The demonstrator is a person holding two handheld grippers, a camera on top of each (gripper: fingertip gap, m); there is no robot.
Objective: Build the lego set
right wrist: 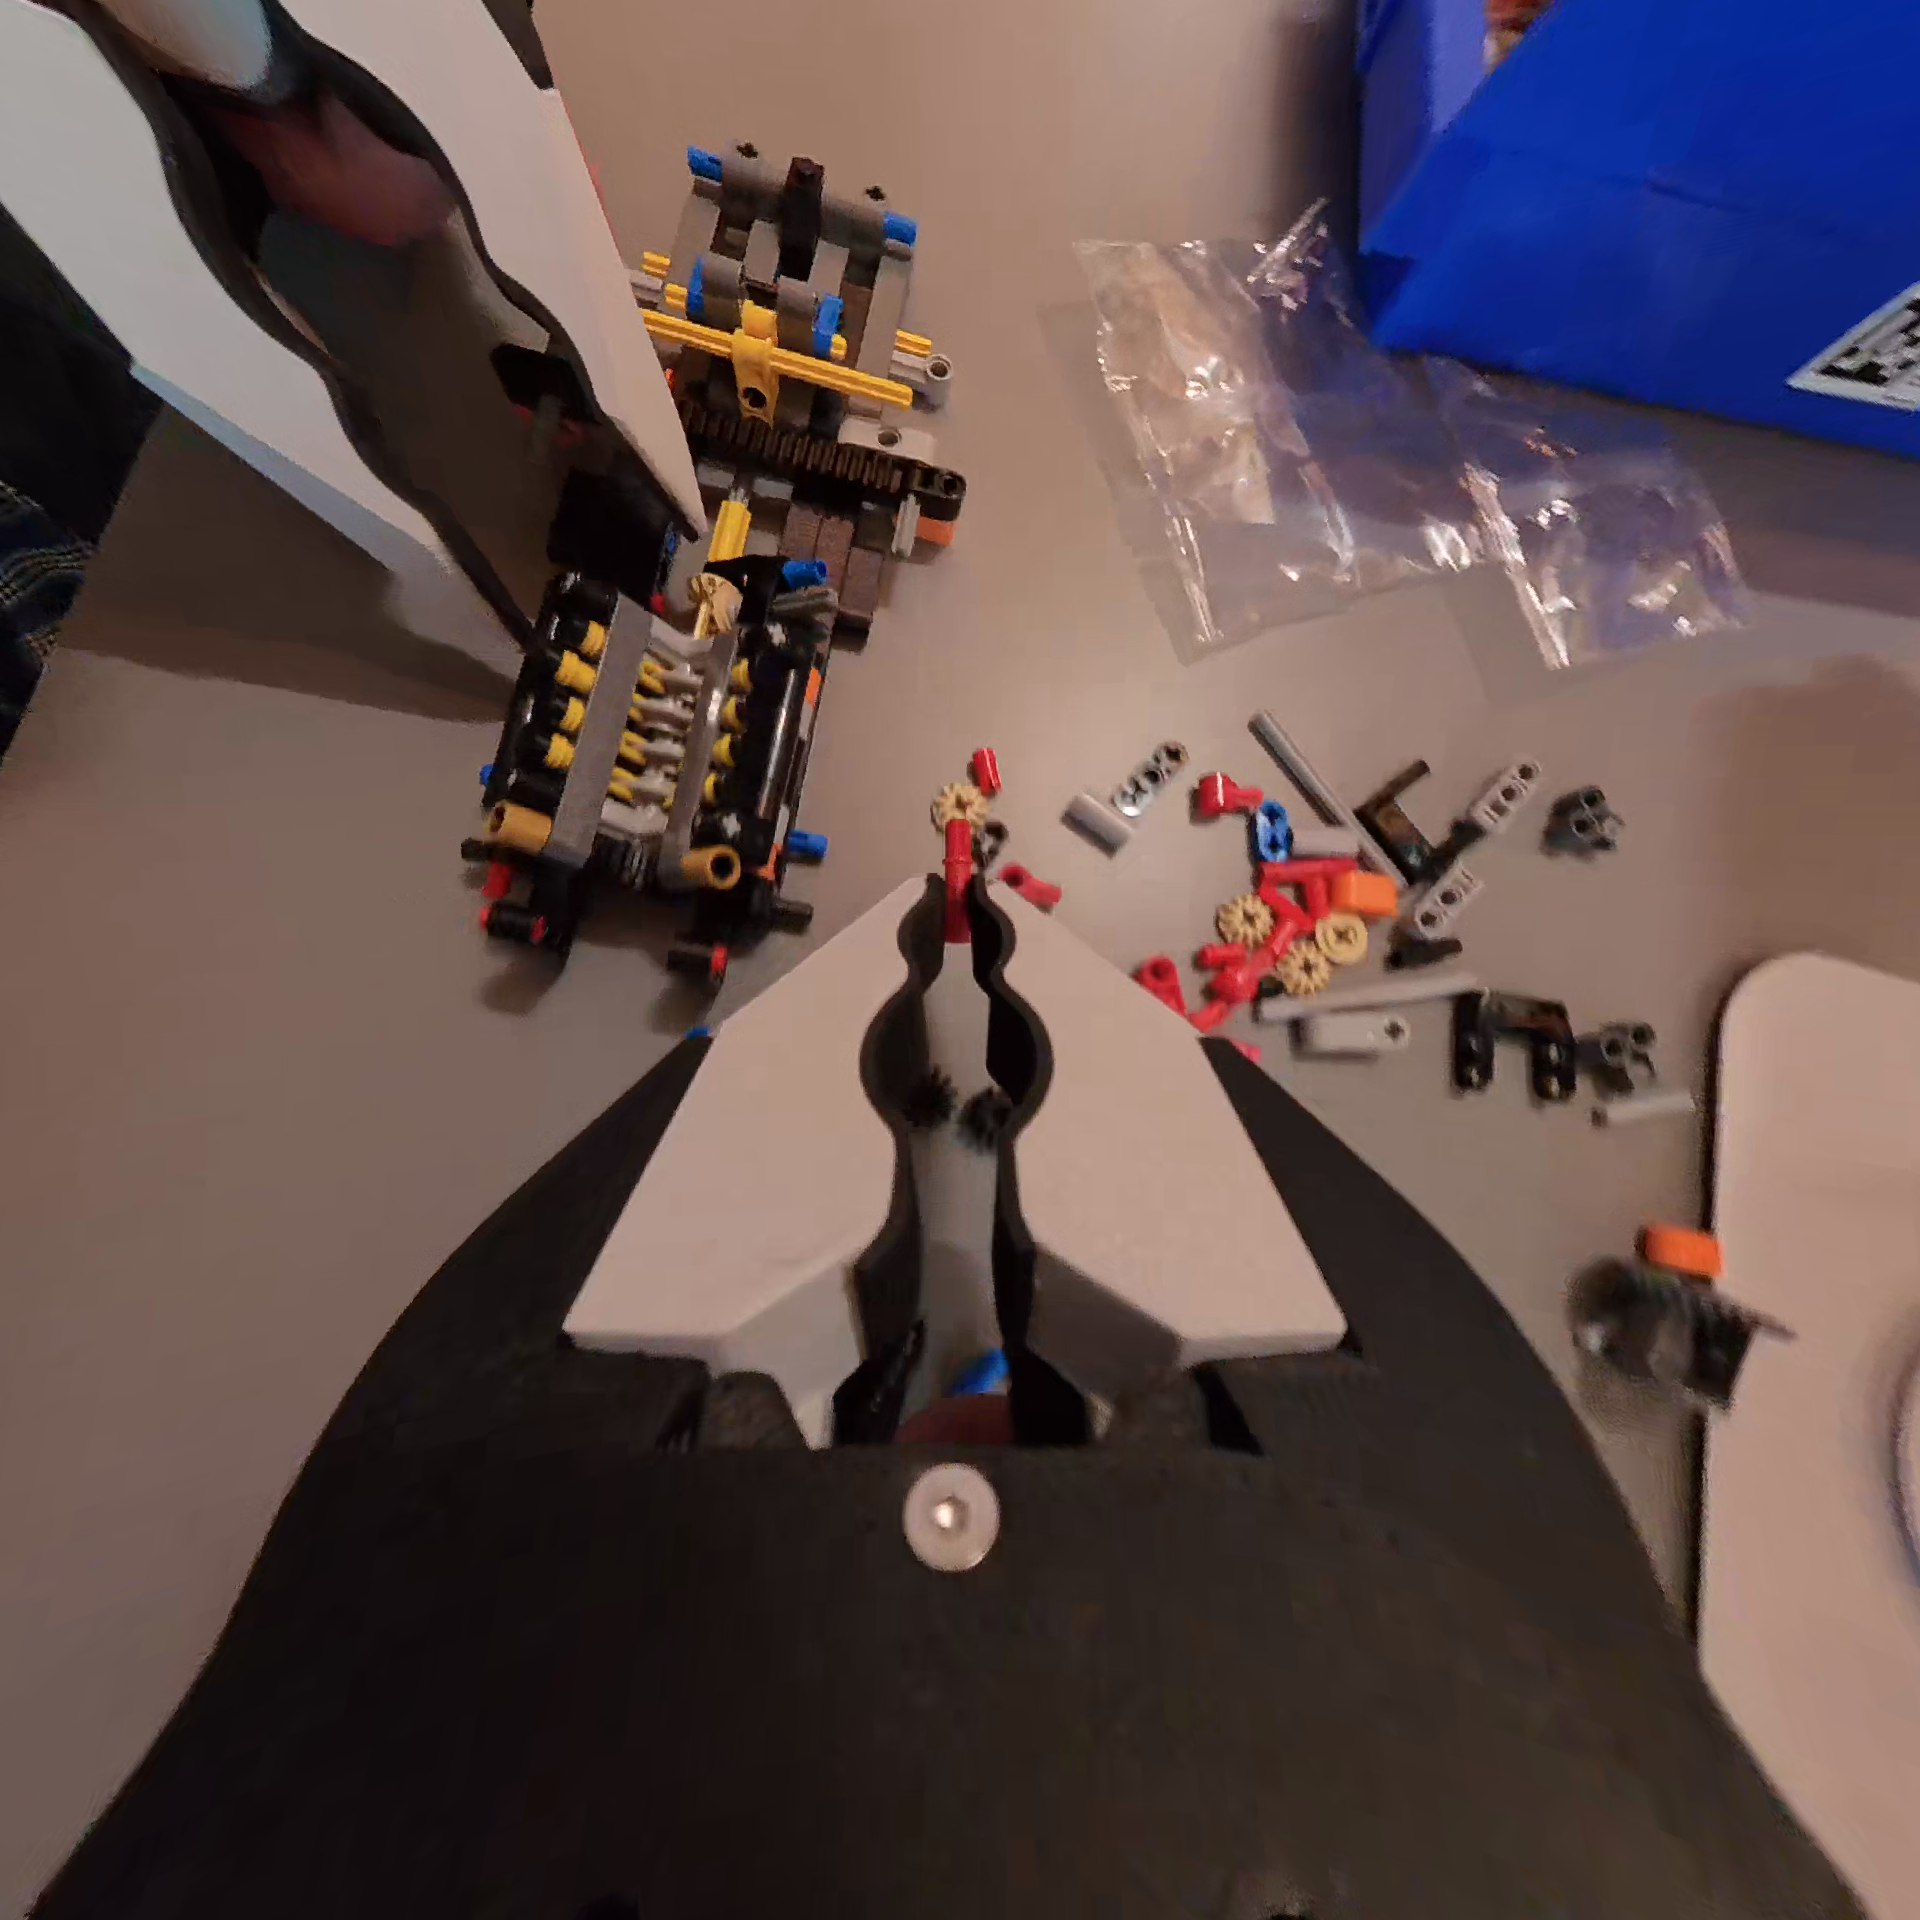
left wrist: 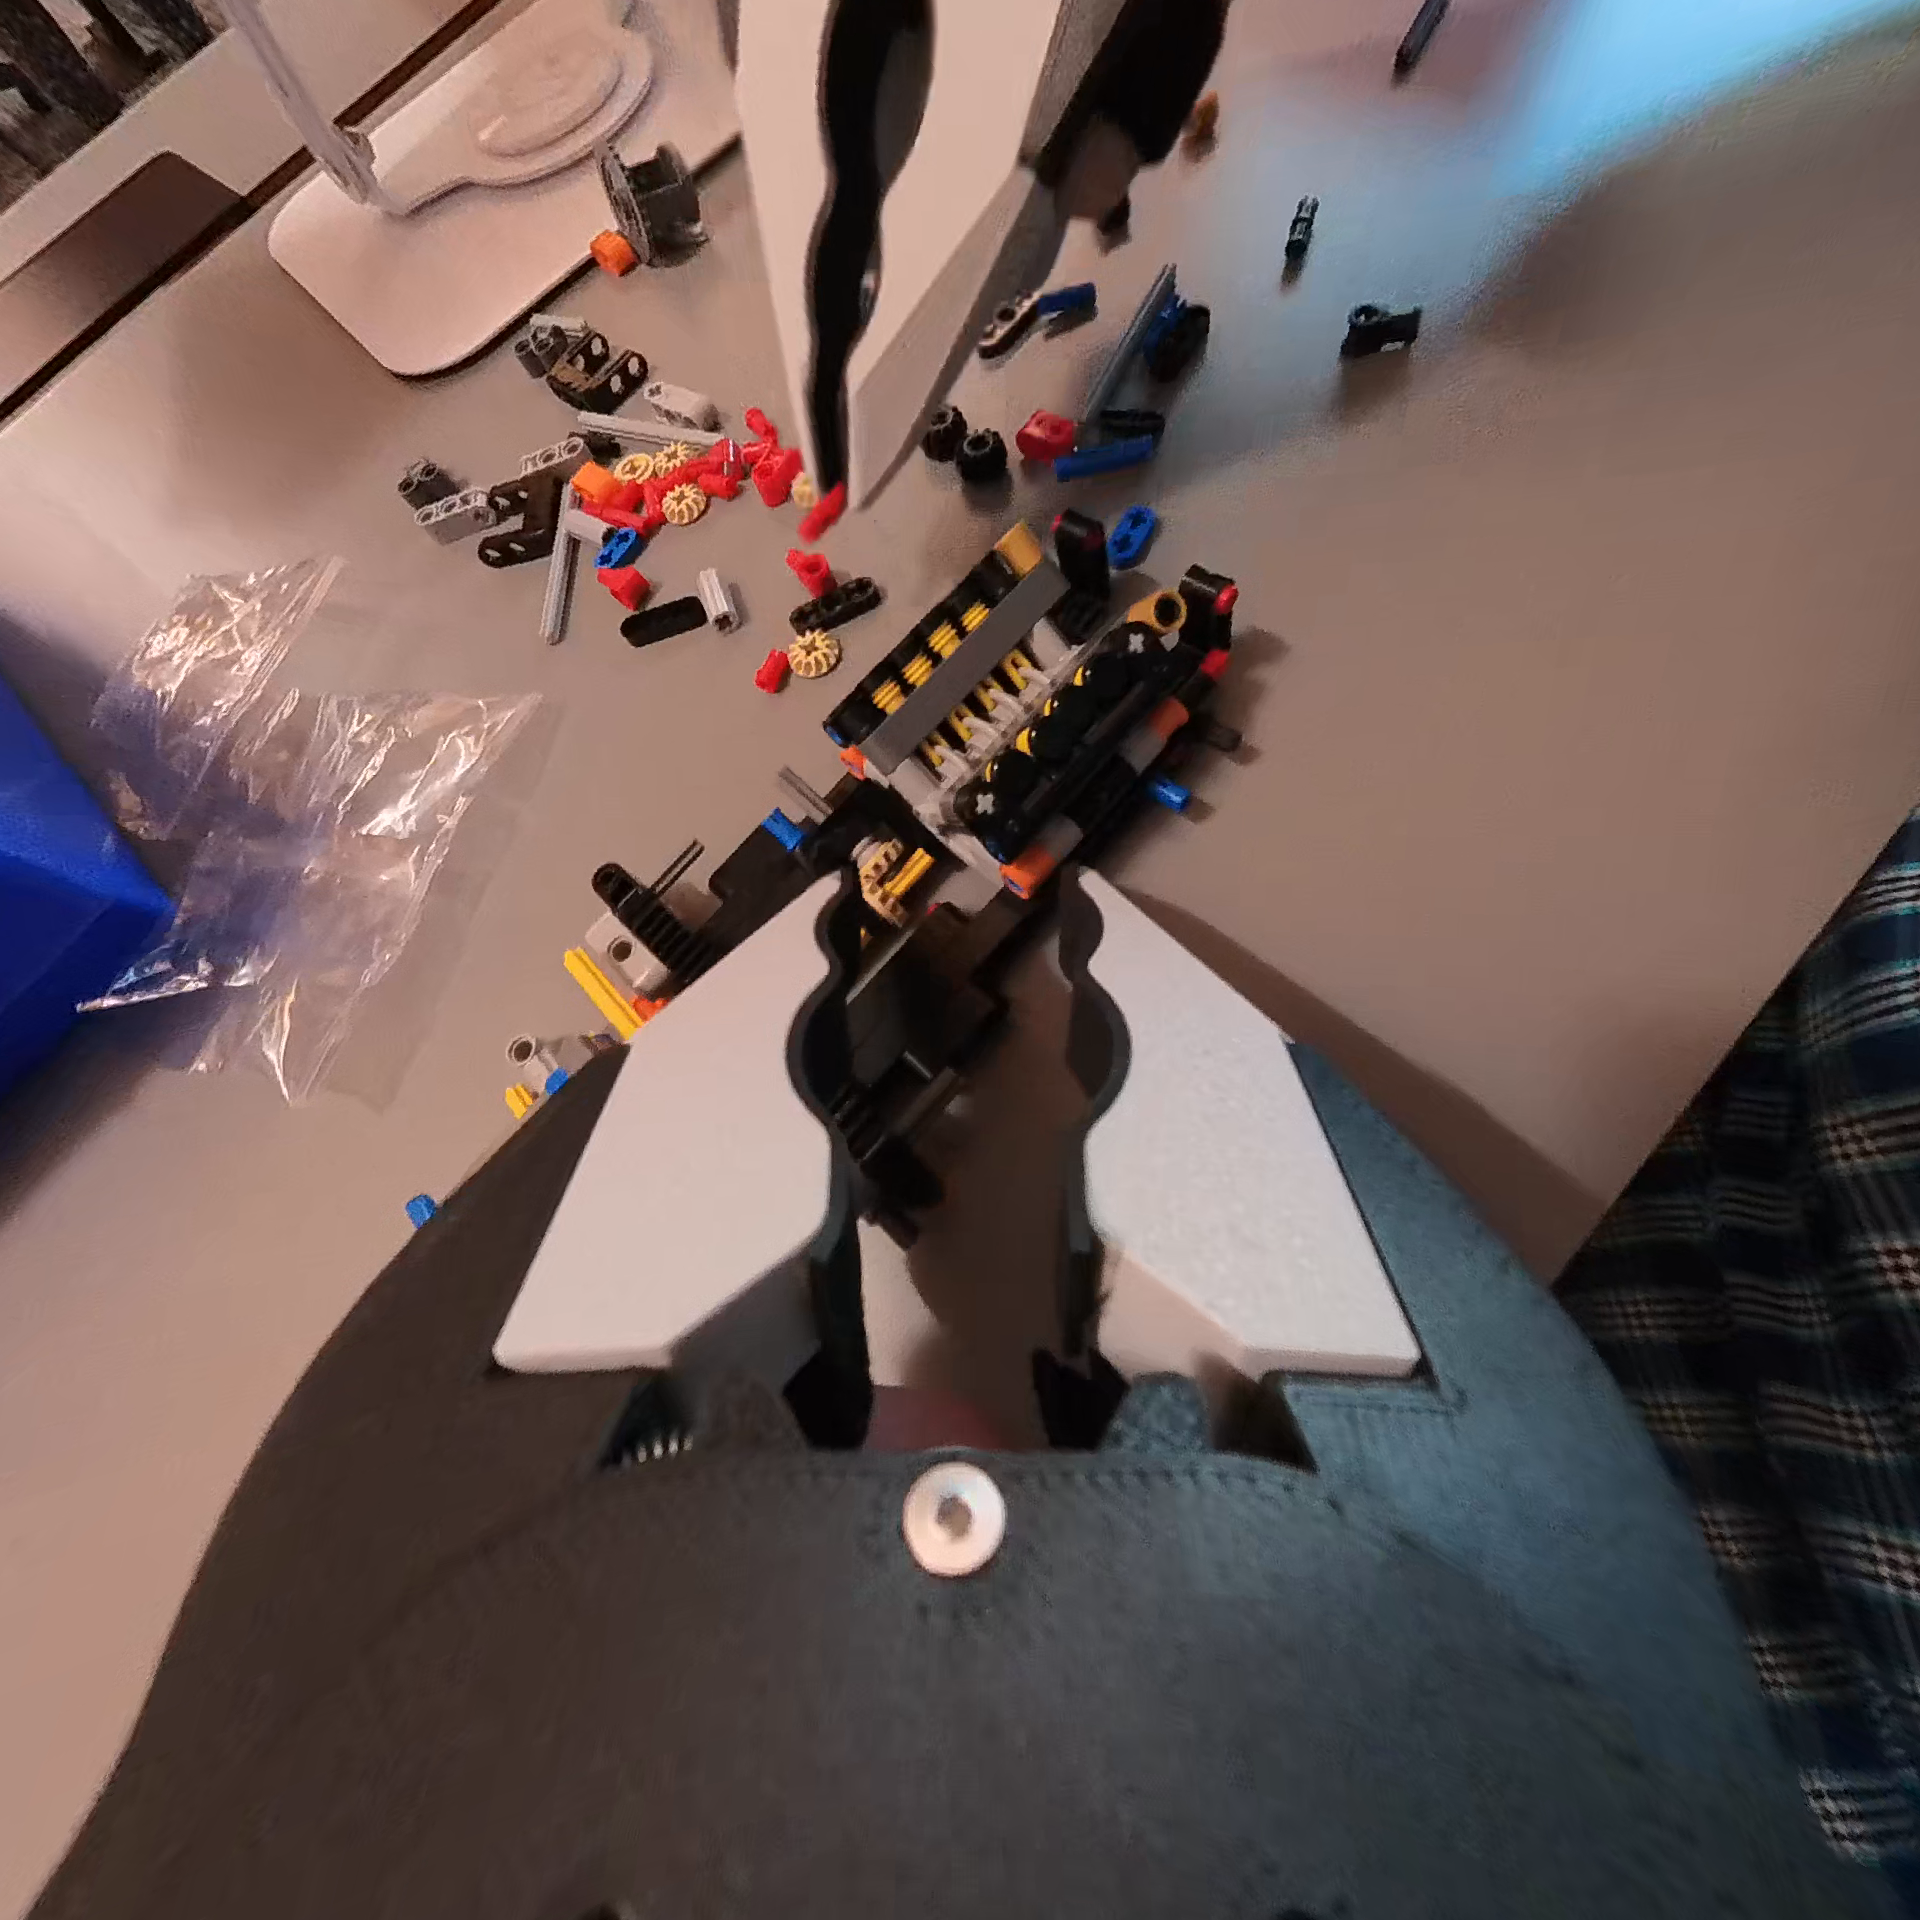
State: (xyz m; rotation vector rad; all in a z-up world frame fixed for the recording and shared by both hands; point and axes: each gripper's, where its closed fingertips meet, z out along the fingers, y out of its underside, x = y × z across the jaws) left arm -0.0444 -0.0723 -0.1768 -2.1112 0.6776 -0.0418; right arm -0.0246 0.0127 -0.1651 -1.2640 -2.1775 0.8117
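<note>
The partly built lego model (left wrist: 1039, 707), black and grey with yellow pistons, lies on the table; it also shows in the right wrist view (right wrist: 665, 748). My left gripper (left wrist: 956, 894) is shut on the model's black frame end; it shows at the upper left of the right wrist view (right wrist: 644, 520). My right gripper (right wrist: 951, 899) is shut on a small red connector piece (right wrist: 956, 862) and holds it just above the table, right of the model. In the left wrist view the right gripper (left wrist: 836, 488) comes down from the top with the red piece (left wrist: 824, 511) at its tips.
A pile of loose red, tan, grey and black pieces (right wrist: 1309, 914) lies beside the right gripper. Clear plastic bags (right wrist: 1351, 436) and a blue box (right wrist: 1662, 208) sit beyond. A white stand base (right wrist: 1818, 1351) bears a small grey sub-assembly (right wrist: 1662, 1320). A plaid sleeve (left wrist: 1818, 1247) is at the table edge. Tip to tip, the grippers are about 10 cm apart.
</note>
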